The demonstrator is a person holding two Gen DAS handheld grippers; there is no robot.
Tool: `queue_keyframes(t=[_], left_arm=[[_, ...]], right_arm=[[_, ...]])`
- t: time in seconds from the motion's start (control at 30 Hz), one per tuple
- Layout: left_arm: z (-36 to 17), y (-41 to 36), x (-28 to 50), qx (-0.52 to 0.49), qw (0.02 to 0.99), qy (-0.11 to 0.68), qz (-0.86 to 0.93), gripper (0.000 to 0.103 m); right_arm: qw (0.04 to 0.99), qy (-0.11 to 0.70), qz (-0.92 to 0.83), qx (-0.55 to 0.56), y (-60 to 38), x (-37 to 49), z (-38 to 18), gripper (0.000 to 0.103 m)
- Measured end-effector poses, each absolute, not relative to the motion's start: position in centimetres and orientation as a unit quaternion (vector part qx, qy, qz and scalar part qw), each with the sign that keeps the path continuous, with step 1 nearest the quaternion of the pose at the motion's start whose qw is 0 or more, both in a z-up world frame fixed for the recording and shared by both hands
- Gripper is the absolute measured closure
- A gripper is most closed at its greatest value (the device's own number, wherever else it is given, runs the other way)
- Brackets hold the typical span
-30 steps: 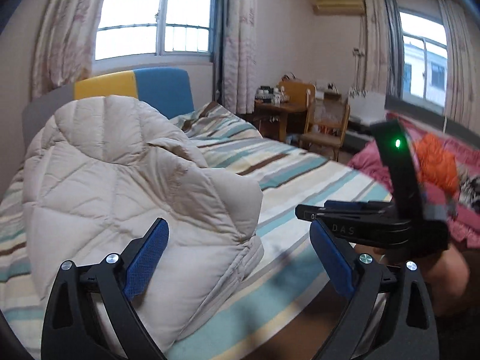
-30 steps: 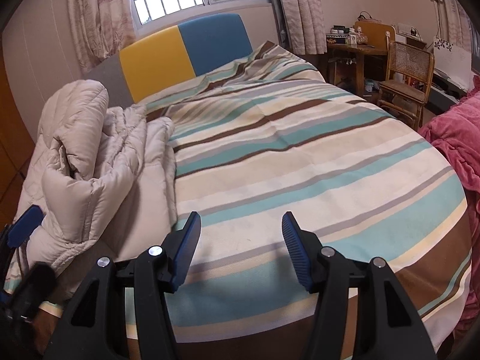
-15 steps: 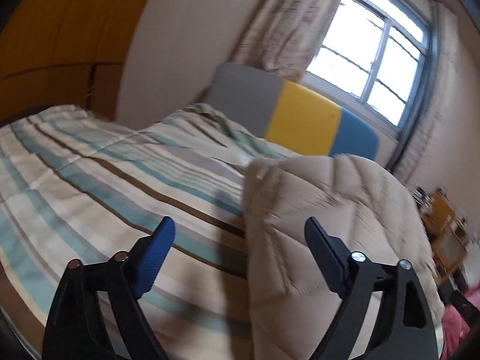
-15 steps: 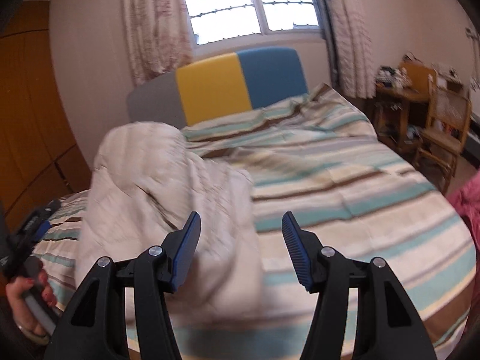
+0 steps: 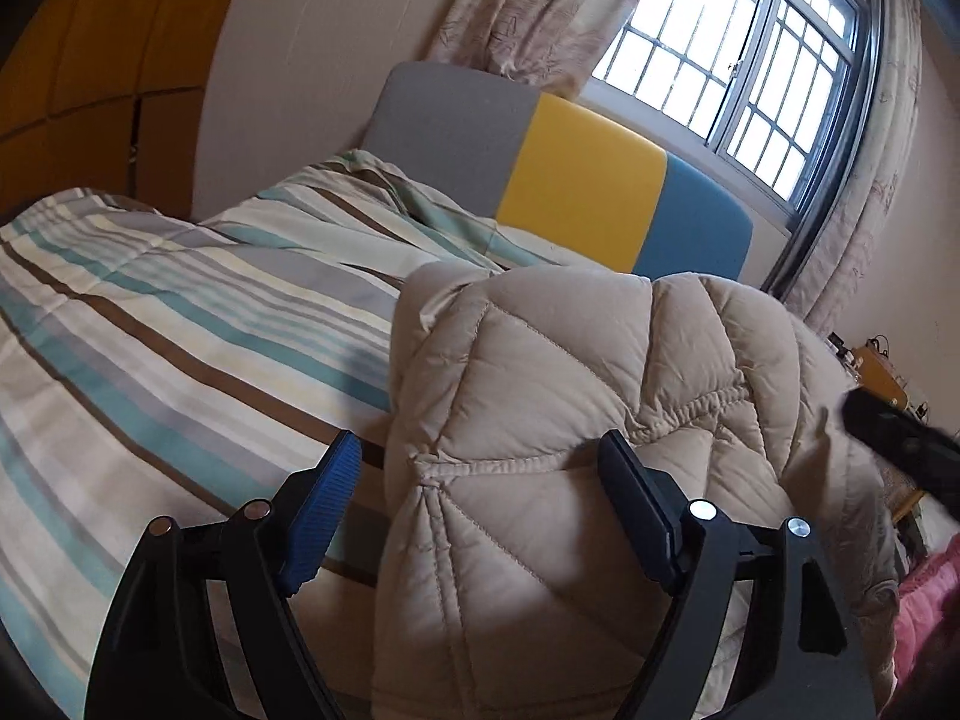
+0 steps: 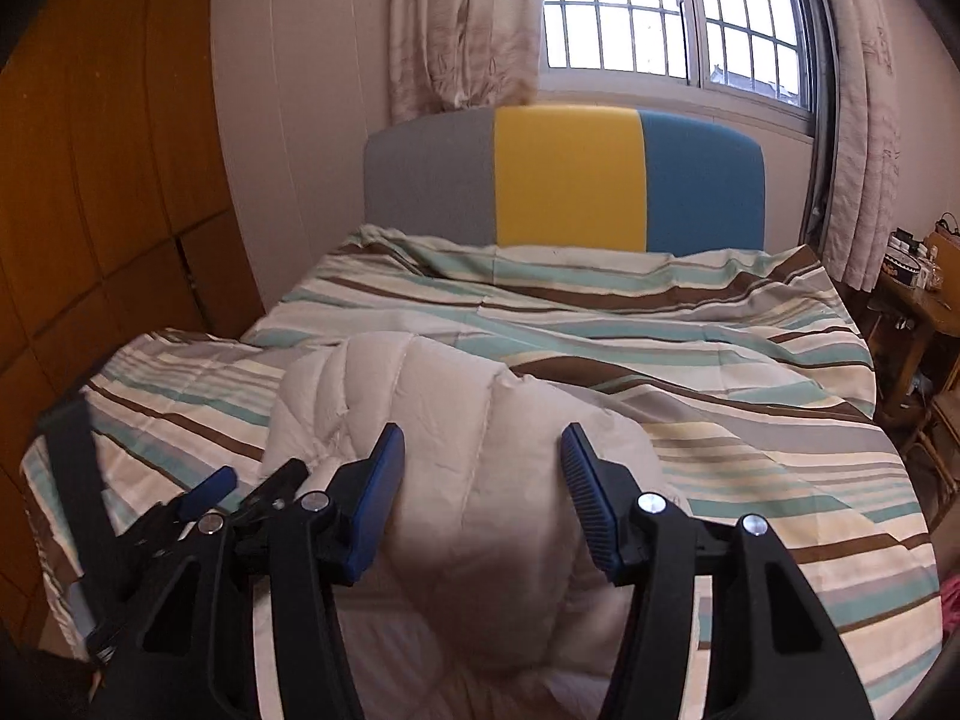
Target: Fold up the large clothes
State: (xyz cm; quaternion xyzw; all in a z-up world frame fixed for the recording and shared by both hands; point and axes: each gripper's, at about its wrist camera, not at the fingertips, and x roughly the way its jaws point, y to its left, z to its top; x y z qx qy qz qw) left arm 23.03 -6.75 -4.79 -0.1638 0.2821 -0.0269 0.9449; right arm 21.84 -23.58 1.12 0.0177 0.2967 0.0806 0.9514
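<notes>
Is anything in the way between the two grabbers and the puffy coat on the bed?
Nothing visible. The puffy coat lies right in front of the left gripper and the right gripper. Both have just been closing, with only coat between their jaws; the pads do not press it.

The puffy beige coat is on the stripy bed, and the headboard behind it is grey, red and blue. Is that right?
Almost. The puffy beige coat does lie on the stripy bed, but the headboard is grey, yellow and blue: its middle panel is yellow, not red. The right wrist view shows it plainly.
</notes>
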Motion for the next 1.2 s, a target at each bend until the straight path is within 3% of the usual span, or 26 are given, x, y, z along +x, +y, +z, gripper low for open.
queue_keyframes(t=[0.67, 1.2], left_arm=[[-7.1, -16.4, 29.6, -0.043, 0.933, 0.353, -0.062, 0.019], [-11.1, -17.3, 33.3, -0.021, 0.921, 0.386, -0.054, 0.011]], right_arm=[[0.937, 0.335, -0.005, 0.100, -35.5, 25.3, -9.3, 0.049], [0.907, 0.404, 0.003, 0.123, -35.9, 29.1, -13.7, 0.047]])
